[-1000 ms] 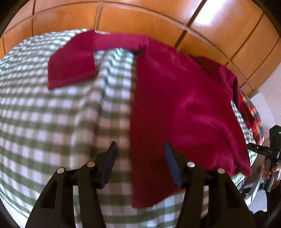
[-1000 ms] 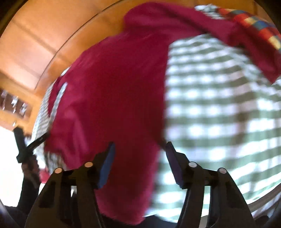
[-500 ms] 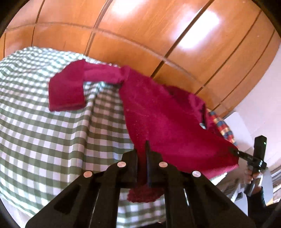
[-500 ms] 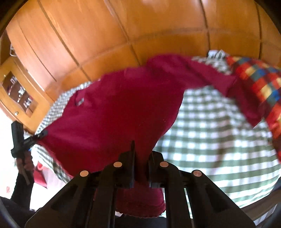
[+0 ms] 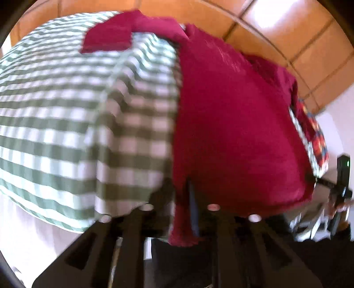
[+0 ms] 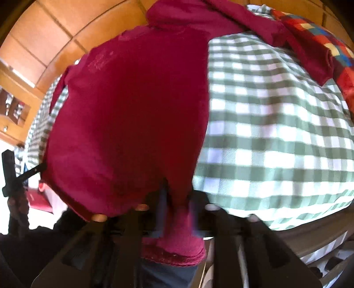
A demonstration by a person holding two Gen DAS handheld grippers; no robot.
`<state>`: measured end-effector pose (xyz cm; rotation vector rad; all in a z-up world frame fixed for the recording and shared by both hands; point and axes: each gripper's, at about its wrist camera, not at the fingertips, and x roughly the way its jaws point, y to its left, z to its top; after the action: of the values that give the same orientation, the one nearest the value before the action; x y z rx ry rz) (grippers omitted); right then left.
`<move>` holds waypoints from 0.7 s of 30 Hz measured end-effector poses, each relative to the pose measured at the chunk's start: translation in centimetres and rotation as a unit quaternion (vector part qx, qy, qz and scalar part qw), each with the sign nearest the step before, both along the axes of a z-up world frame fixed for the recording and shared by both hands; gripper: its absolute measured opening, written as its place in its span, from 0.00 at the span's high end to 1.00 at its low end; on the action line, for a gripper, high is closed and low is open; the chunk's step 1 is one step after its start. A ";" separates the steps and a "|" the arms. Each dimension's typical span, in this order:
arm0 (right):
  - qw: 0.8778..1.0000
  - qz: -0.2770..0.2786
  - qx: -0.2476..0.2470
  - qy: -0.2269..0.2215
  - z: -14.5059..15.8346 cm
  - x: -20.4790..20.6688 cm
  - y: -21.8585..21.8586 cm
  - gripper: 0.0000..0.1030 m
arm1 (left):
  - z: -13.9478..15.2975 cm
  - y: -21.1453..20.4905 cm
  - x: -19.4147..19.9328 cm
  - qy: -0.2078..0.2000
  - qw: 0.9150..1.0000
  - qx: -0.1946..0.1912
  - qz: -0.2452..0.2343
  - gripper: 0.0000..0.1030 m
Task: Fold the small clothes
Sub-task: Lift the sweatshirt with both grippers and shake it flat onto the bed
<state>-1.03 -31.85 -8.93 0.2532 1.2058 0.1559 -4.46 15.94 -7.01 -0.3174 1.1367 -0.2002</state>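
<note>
Crimson long-sleeved top [image 5: 234,124] lay spread on the green-checked tablecloth [image 5: 73,124], hem hanging over the near edge. Left gripper [image 5: 183,212] and right gripper [image 6: 177,212] straddled the hem, jaws just opening; whether the pads pressed it, unclear through blur.

A green-checked cloth [image 5: 66,124] covers the table, with orange wooden panelling [image 6: 44,37] behind it

Bright daylight, glare on wood panels [image 5: 276,20], motion blur, fisheye-warped edges
</note>
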 end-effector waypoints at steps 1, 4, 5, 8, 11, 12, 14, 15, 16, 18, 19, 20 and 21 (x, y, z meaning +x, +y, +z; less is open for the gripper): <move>1.000 -0.013 -0.009 -0.016 0.8 0.2 -0.6 0.43 | 0.8 0.4 0.3 -0.016 1.000 0.004 0.014 0.67; 0.998 -0.044 -0.017 -0.046 2.1 1.3 -2.2 0.40 | 2.9 0.5 2.1 -0.055 0.998 -0.001 0.033 0.67; 0.996 -0.058 -0.032 -0.053 2.4 1.8 -2.8 0.40 | 3.5 0.1 2.8 -0.068 0.997 -0.002 0.035 0.65; 0.991 -0.096 -0.075 -0.062 2.3 2.9 -4.4 0.40 | 4.4 -2.9 5.3 -0.094 0.995 0.004 0.023 0.60; 0.978 -0.145 -0.135 -0.070 2.4 3.6 -7.1 0.40 | 4.4 -7.3 8.0 -0.110 0.993 0.034 -0.011 0.51; 0.972 -0.160 -0.153 -0.075 2.5 3.7 -8.4 0.40 | 4.2 -8.7 8.4 -0.113 0.992 0.044 -0.021 0.50; 0.962 -0.179 -0.185 -0.087 2.5 3.9 -9.8 0.40 | 3.6 -11.6 10.1 -0.114 0.991 0.057 -0.048 0.47; 0.956 -0.185 -0.206 -0.092 2.4 4.0 -11.0 0.40 | 3.3 -12.4 10.7 -0.113 0.990 0.061 -0.055 0.46; 0.949 -0.191 -0.233 -0.096 2.3 4.3 -12.0 0.40 | 3.0 -13.4 11.4 -0.110 0.990 0.067 -0.061 0.46; 0.937 -0.197 -0.271 -0.097 1.8 5.1 -13.3 0.40 | 2.4 -15.1 12.5 -0.107 0.988 0.088 -0.069 0.46; 0.930 -0.201 -0.293 -0.094 1.3 5.7 -14.2 0.40 | 2.1 -15.8 13.1 -0.107 0.987 0.100 -0.072 0.46; 0.927 -0.205 -0.301 -0.090 1.0 6.1 -14.9 0.40 | 1.7 -16.4 13.6 -0.105 0.986 0.109 -0.074 0.46; 0.926 -0.208 -0.302 -0.085 0.6 6.7 -15.5 0.40 | 1.4 -16.5 13.9 -0.102 0.985 0.116 -0.075 0.46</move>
<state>5.64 -47.38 -8.32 -0.0512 0.9499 -0.5516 9.44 -0.59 -5.60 -0.0028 0.9686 -0.2255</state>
